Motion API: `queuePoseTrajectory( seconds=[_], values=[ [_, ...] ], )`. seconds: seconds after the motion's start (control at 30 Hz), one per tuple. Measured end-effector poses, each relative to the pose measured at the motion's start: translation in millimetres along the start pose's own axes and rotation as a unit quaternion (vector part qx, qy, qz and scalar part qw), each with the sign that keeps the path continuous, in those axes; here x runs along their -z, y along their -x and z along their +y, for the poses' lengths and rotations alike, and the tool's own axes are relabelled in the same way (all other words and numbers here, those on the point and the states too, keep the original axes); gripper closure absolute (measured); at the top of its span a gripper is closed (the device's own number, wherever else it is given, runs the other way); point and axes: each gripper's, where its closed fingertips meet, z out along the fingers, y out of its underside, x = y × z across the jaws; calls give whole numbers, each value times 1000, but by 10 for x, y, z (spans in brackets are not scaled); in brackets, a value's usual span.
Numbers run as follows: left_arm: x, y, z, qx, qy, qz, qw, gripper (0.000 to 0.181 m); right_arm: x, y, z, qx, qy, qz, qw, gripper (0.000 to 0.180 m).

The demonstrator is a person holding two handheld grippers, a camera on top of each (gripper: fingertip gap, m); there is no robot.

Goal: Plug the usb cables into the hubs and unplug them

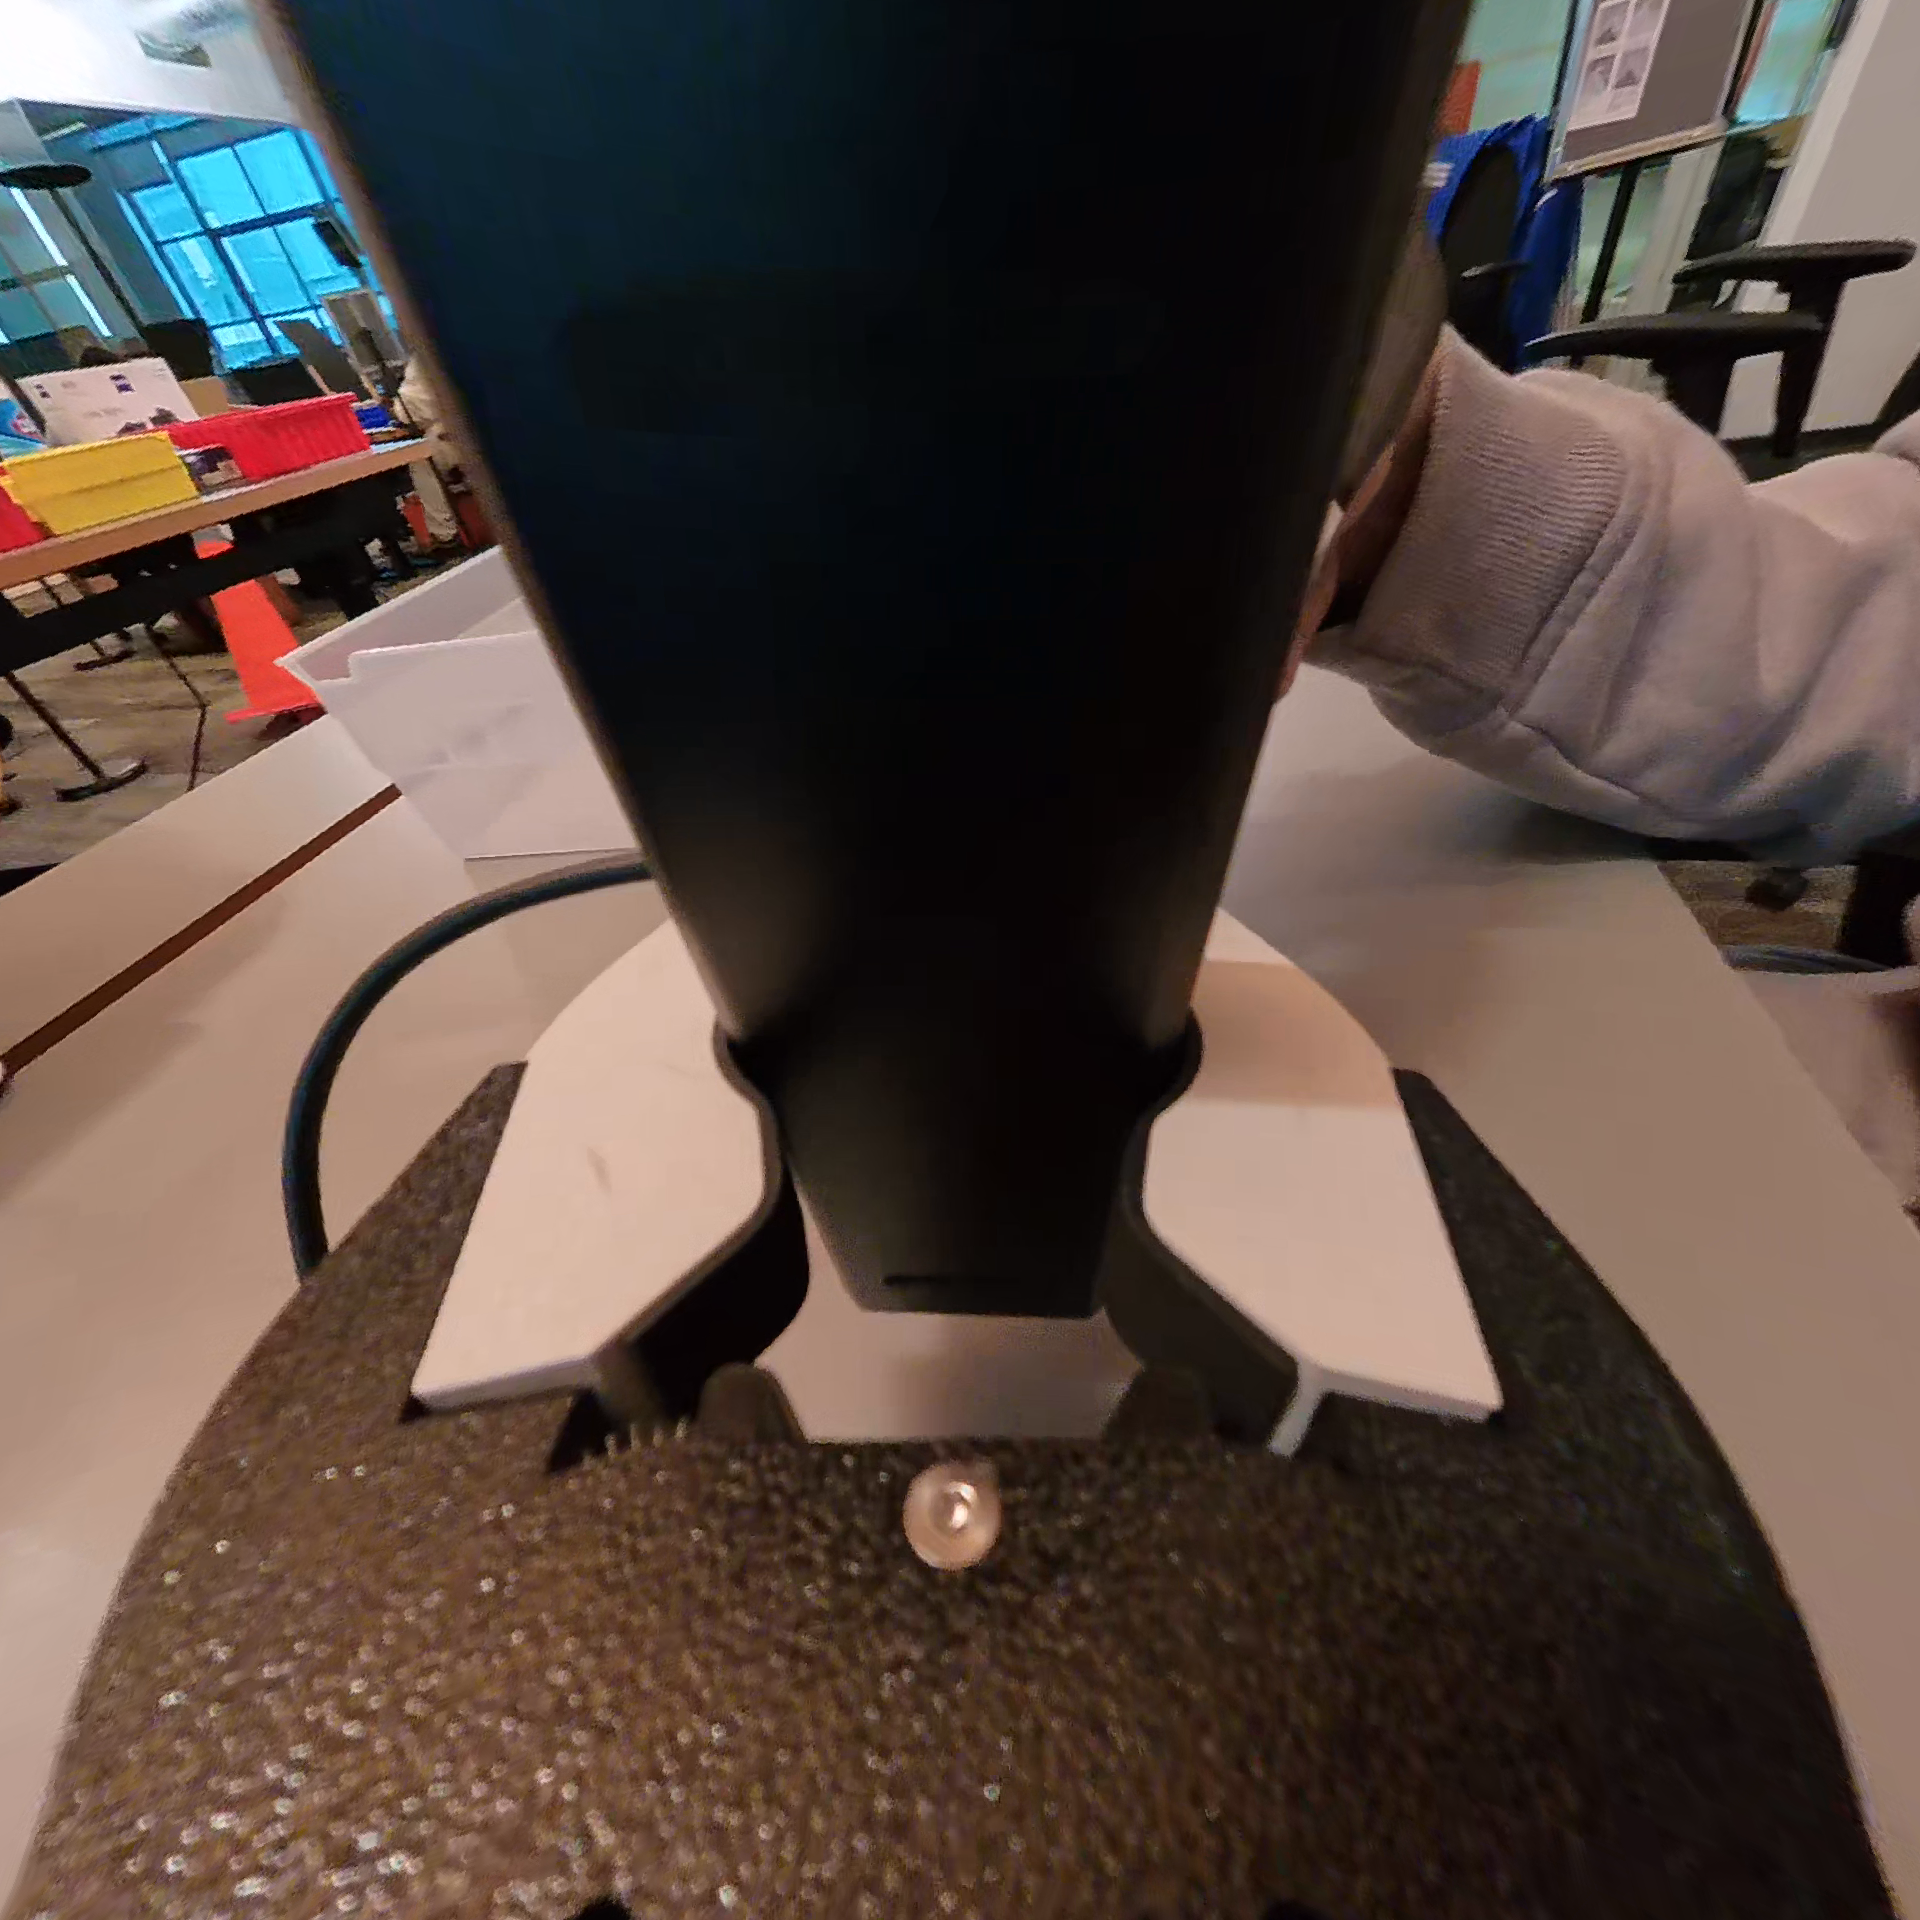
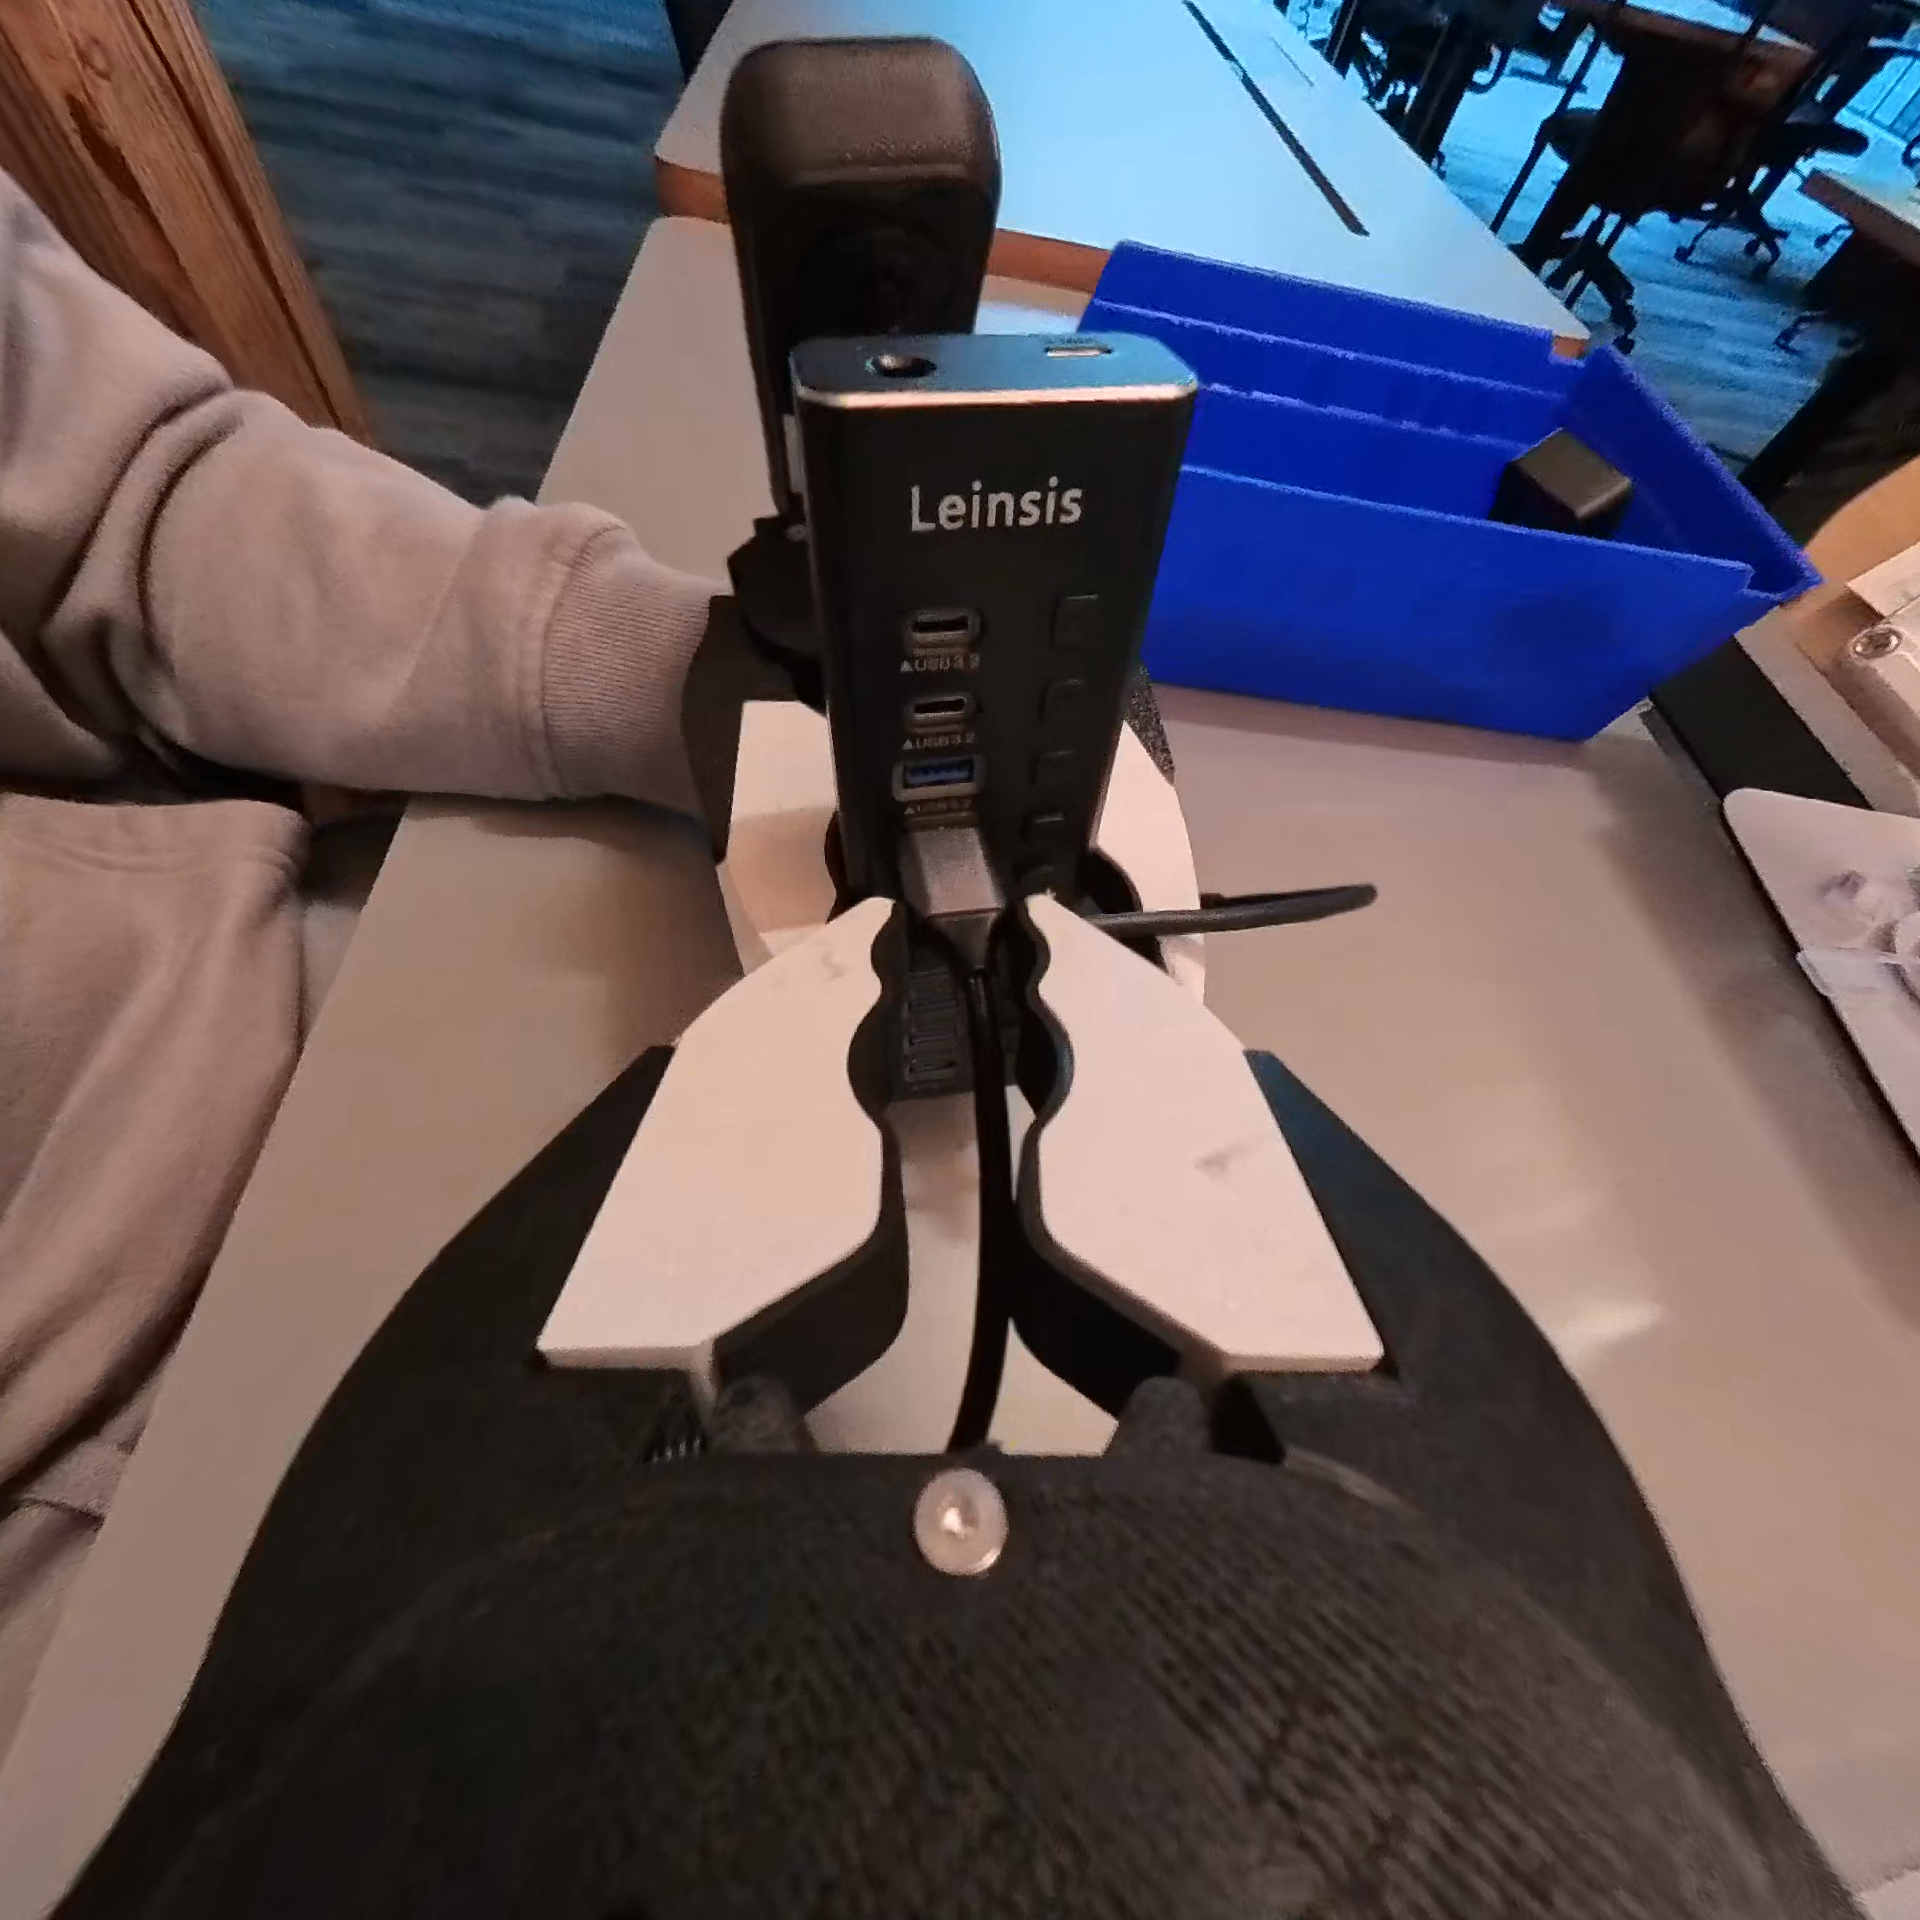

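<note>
Left gripper [image 1: 961, 1174] clamping hub [image 1: 894, 520], right gripper [image 2: 961, 914] pinching plug [image 2: 951, 873]; skewed pulling risks tilting hub, slipping.

There is one black hub [image 2: 987, 582], standing upright at 12 o'clock in the right wrist view, and one USB plug [image 2: 951, 868] sits in it. One black cable [image 2: 982, 1195] runs down toward 6 o'clock. Above the plug, three free ports are visible: two small oval, one blue. Two grippers show. One blue bin [image 2: 1455, 623] is at 2 o'clock.
</note>
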Motion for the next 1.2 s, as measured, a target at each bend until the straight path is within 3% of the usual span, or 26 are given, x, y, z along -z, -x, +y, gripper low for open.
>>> queuePoseTrajectory(
  seconds=[0.27, 0.5, 0.77, 1.2],
  values=[
    [18, -104, -46, 3, -9, 18, 1000, 109, 34, 92, -32, -37, 62, -11, 997, 162],
    [130, -162, -286, 33, -69, 22, 997, 109, 35, 174, -221, -49, 31, -14, 998, 162],
    [130, -169, -179, -4, -15, 7, 1000, 108, 27, 192, -126, -50, 92, -16, 994, 162],
    [176, -185, -210, 28, -43, 40, 998, 109, 25, 202, -78, -59, 170, -47, 983, 163]
  ],
)
